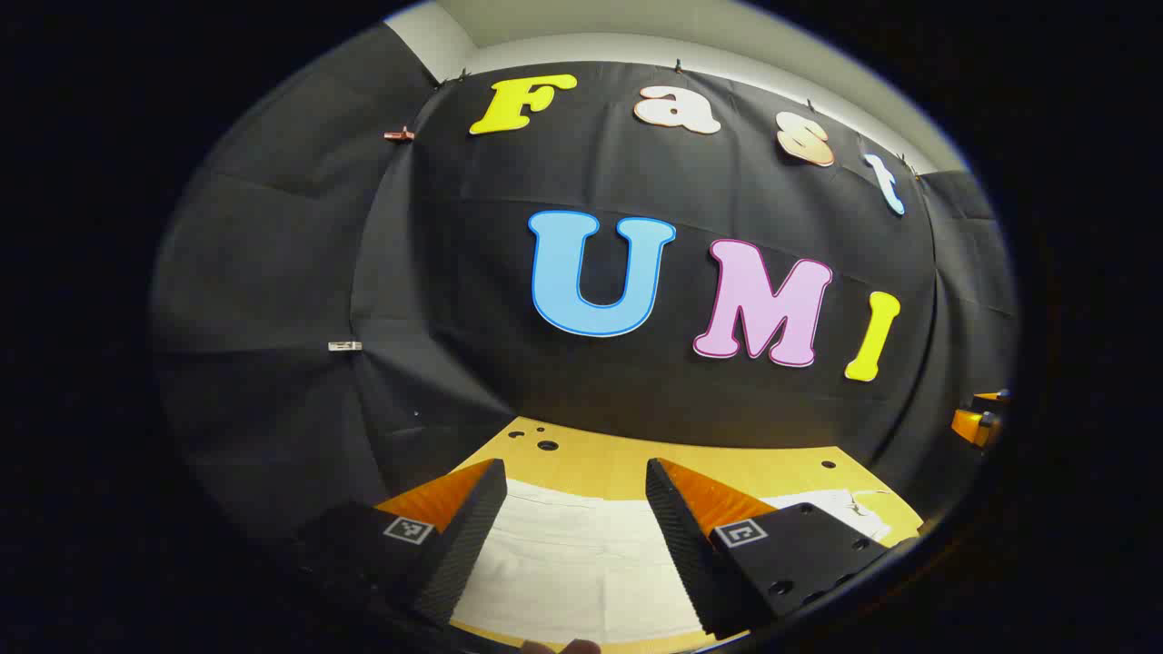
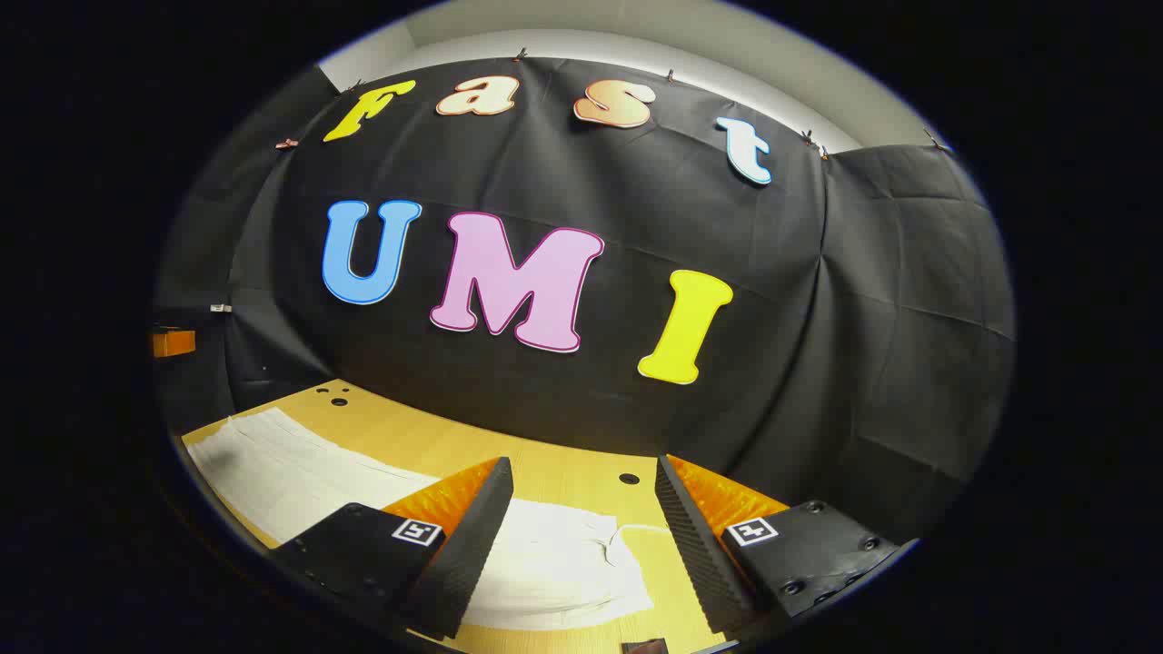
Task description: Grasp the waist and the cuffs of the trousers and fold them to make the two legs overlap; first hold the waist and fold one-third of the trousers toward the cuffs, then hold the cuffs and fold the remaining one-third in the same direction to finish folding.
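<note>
White trousers [image 1: 572,563] lie flat on the wooden table [image 1: 618,468]. In the left gripper view my left gripper [image 1: 575,490] is open above the white cloth, fingers wide apart with nothing between them. The other gripper [image 1: 979,420] shows at the far right edge. In the right gripper view the trousers [image 2: 300,477] stretch from the left toward the middle, ending in the waist with a drawstring [image 2: 618,538]. My right gripper [image 2: 583,490] hovers open over that waist end, holding nothing. The left gripper [image 2: 173,342] appears at the far left edge.
Black cloth walls close off the table's back and both sides. Small round holes [image 1: 547,445] mark the tabletop near the back edge, and another hole [image 2: 629,478] lies beyond the waist. Bare wood [image 2: 436,445] runs between the trousers and the back wall.
</note>
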`<state>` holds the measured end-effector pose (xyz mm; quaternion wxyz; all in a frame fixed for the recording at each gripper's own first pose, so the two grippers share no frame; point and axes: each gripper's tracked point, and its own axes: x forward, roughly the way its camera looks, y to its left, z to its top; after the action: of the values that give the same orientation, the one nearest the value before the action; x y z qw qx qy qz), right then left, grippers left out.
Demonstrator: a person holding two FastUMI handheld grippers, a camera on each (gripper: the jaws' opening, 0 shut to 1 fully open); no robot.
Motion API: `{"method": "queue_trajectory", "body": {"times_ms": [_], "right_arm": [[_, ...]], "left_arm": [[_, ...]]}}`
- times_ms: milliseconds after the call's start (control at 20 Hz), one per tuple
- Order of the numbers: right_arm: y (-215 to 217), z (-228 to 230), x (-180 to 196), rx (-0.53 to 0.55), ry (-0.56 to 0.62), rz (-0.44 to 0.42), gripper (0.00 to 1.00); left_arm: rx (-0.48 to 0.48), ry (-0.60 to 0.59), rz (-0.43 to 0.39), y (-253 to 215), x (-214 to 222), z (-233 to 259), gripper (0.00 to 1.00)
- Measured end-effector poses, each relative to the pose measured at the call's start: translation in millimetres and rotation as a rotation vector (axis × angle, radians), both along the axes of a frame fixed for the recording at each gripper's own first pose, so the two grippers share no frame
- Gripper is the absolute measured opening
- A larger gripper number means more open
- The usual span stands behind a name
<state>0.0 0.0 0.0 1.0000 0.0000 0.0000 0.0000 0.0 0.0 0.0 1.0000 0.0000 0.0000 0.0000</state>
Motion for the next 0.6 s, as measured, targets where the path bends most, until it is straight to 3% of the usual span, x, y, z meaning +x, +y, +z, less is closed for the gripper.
{"method": "queue_trajectory", "body": {"times_ms": [600], "right_arm": [[-0.3, -3.4, 6.6, -0.018, 0.012, 0.012, 0.97]], "left_arm": [[0.017, 0.015, 0.023, 4.3, -5.4, -6.5, 0.96]]}}
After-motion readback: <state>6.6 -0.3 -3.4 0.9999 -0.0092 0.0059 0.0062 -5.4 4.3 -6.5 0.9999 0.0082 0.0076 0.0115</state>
